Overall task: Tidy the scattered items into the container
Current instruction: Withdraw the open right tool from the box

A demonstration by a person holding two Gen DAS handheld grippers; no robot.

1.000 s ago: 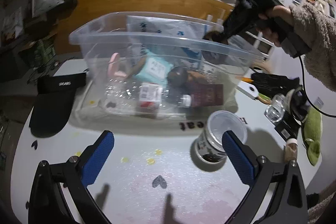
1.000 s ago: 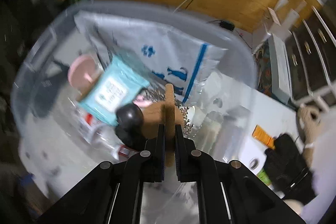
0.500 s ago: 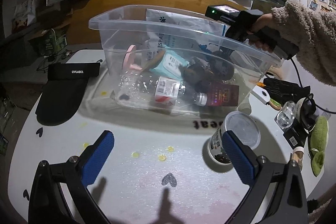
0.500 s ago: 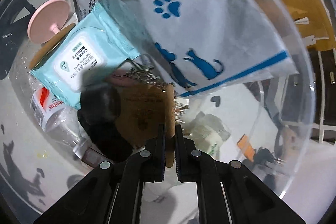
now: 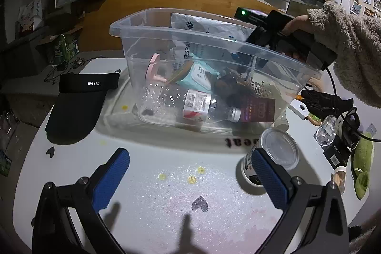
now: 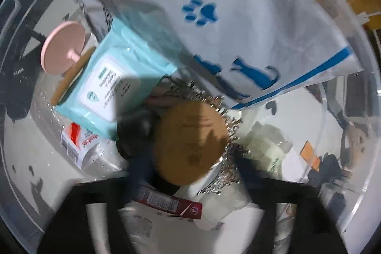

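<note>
The wooden brush (image 6: 190, 144) lies loose in the clear bin (image 5: 214, 39), round back up, its metal pins splayed against the black ball (image 6: 135, 132) beside it and the maroon carton (image 6: 171, 202) below. My right-hand camera looks straight down on it: the brush rests in the middle of the pile, with the teal wipes pack (image 6: 119, 85) up-left of it, the pink disc (image 6: 63, 48) beyond that, the plastic bottle (image 6: 81, 146) at the left, and the white paw-print bag (image 6: 226, 23) leaning over everything from the far wall. My right tongs (image 6: 190, 213) are released, the two black arms standing wide at the bottom corners of that view with nothing between them; the fingertips themselves are blurred.

The other camera gives the side view through the bin wall: the bottle (image 5: 190, 106) lies flat along the near side, the carton (image 5: 257, 111) at its cap, the brush (image 5: 252, 87) a dark shape with pins behind. There I see my right hand (image 5: 297, 25) holding the tool over the bin's far right rim.

Only this view shows the table (image 5: 154, 182): my left tongs (image 5: 190, 177) hover spread wide and empty, a lidded tub (image 5: 273, 158) just beside the right blue pad (image 5: 269, 180), a black visor (image 5: 78, 106) left of the bin.
</note>
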